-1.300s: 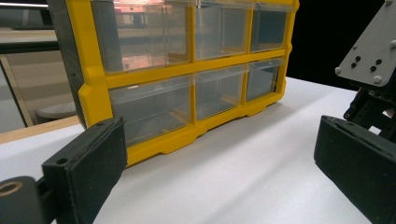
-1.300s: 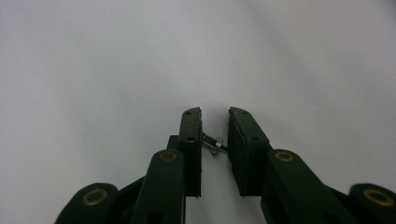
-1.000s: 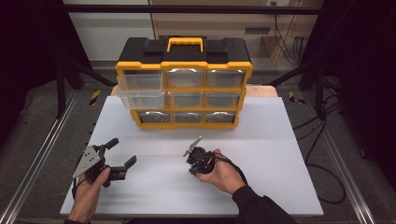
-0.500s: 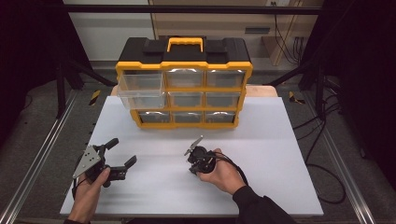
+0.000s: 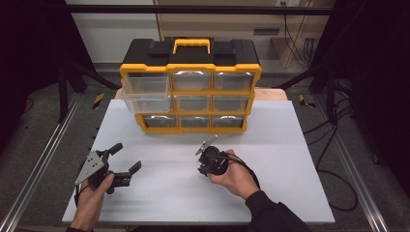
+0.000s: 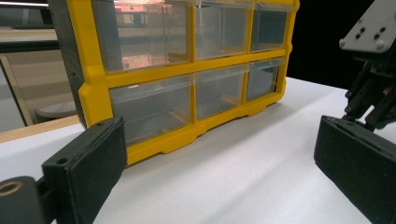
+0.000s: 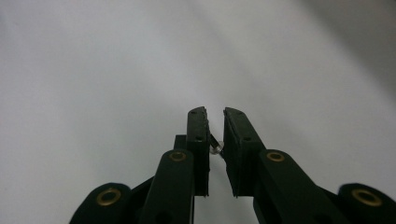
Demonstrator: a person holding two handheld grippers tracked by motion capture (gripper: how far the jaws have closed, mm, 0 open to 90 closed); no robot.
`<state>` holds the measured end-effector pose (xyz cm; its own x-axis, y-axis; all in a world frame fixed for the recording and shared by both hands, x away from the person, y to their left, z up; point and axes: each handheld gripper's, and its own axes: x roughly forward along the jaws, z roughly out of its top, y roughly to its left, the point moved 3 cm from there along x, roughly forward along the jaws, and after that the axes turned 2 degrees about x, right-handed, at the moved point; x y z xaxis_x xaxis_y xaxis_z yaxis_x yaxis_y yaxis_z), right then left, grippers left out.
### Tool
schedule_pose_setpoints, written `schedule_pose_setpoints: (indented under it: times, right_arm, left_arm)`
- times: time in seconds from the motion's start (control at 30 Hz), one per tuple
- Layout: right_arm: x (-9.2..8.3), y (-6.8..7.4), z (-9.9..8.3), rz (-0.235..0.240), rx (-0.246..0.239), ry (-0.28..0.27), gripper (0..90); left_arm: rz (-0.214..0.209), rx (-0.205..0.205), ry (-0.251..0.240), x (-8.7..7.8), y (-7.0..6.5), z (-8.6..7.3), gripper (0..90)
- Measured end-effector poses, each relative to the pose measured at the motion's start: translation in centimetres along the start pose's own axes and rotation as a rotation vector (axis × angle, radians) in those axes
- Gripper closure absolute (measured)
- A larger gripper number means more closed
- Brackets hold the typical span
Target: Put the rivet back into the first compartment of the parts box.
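A yellow and black drawer organizer (image 5: 191, 92) with clear drawers stands at the back of the white table (image 5: 290, 145). Its upper left drawers (image 5: 145, 92) stick out toward me. My right gripper (image 5: 205, 166) points down at the table in front of the organizer. In the right gripper view its jaws (image 7: 215, 126) are nearly together and pinch a tiny silvery metal piece (image 7: 215, 148). My left gripper (image 5: 126, 156) rests at the front left with its jaws wide apart and nothing between them. In the left gripper view (image 6: 219, 154) it faces the organizer (image 6: 187, 70).
Part of the right gripper (image 6: 373, 84) with its grey plate appears at the right edge of the left gripper view. Metal rails (image 5: 43, 159) and cables (image 5: 333, 145) run beside the table. A dark frame surrounds the workspace.
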<state>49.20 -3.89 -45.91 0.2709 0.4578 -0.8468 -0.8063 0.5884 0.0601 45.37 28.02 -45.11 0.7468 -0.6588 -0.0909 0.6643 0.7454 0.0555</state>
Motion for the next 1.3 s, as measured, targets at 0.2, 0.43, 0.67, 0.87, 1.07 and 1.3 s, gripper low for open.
schedule_pose_setpoints:
  times: [0.2, 0.43, 0.67, 0.87, 1.07, 1.3]
  right_arm:
    - [-2.0, -0.3, 0.9, -0.008, 0.007, -0.063, 80.7]
    - [-4.0, -0.9, 2.2, -0.031, -0.003, -0.113, 80.7]
    - [-6.1, -1.1, 3.7, -0.056, -0.013, -0.146, 80.8]
    - [-7.6, -1.2, 4.9, -0.062, -0.029, -0.178, 80.8]
    - [-8.5, -1.1, 5.9, -0.075, -0.038, -0.192, 80.8]
    - [-9.8, -1.0, 7.1, -0.082, -0.058, -0.220, 80.8]
  left_arm:
    - [0.000, 0.000, 0.001, 0.0, 0.0, 0.0, 2.7]
    - [0.001, 0.001, 0.001, 0.0, 0.0, 0.0, 2.7]
    - [0.001, 0.000, 0.000, 0.0, 0.0, 0.0, 2.7]
    - [0.001, 0.000, -0.001, 0.0, 0.0, 0.0, 2.7]
    - [0.001, 0.000, 0.000, 0.0, 0.0, 0.0, 2.7]
    - [0.000, 0.000, 0.000, 0.0, 0.0, 0.0, 2.6]
